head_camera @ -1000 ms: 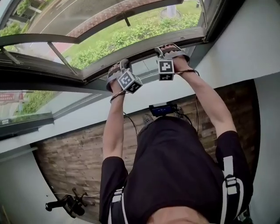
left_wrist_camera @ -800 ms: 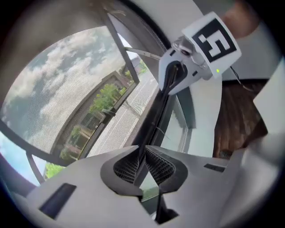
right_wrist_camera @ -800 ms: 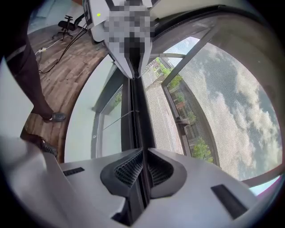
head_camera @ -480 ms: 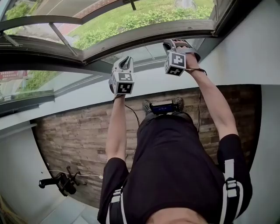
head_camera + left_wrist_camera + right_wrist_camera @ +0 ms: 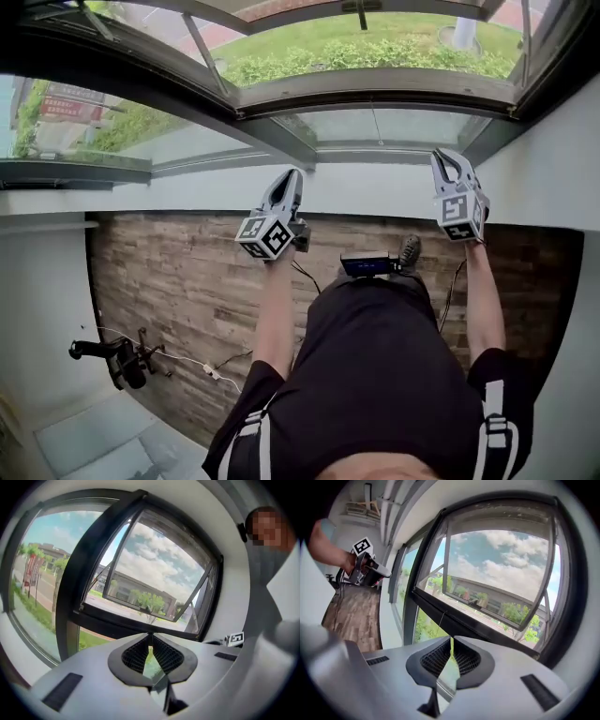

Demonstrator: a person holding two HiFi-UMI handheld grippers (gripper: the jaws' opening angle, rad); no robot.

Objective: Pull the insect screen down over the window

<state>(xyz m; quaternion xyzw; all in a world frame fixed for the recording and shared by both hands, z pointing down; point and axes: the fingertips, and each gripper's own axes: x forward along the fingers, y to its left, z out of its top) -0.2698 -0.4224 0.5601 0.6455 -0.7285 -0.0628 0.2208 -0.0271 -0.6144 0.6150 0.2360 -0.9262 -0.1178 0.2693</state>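
Note:
The window (image 5: 375, 89) has a dark frame, and its lower sash is tilted open outward over grass. I cannot make out an insect screen across the opening. A thin cord (image 5: 440, 620) hangs in front of the dark crossbar. My left gripper (image 5: 289, 183) floats level in front of the white sill, away from the frame. Its jaws meet at the tips with nothing between them (image 5: 150, 641). My right gripper (image 5: 447, 161) hangs near the window's right corner, also shut and empty (image 5: 451, 644). Neither touches the window.
A white sill (image 5: 169, 199) runs below the glass, with white wall to the right (image 5: 553, 159). Below lies a wood plank floor (image 5: 187, 281). A black stand with cables (image 5: 117, 358) lies at the lower left. A black device (image 5: 368, 264) sits at the person's waist.
Both grippers have come away from the open sash's lower bar and drawn back over the sill, each rolling as it went. The left moved farther. The view has swung toward the window's right.

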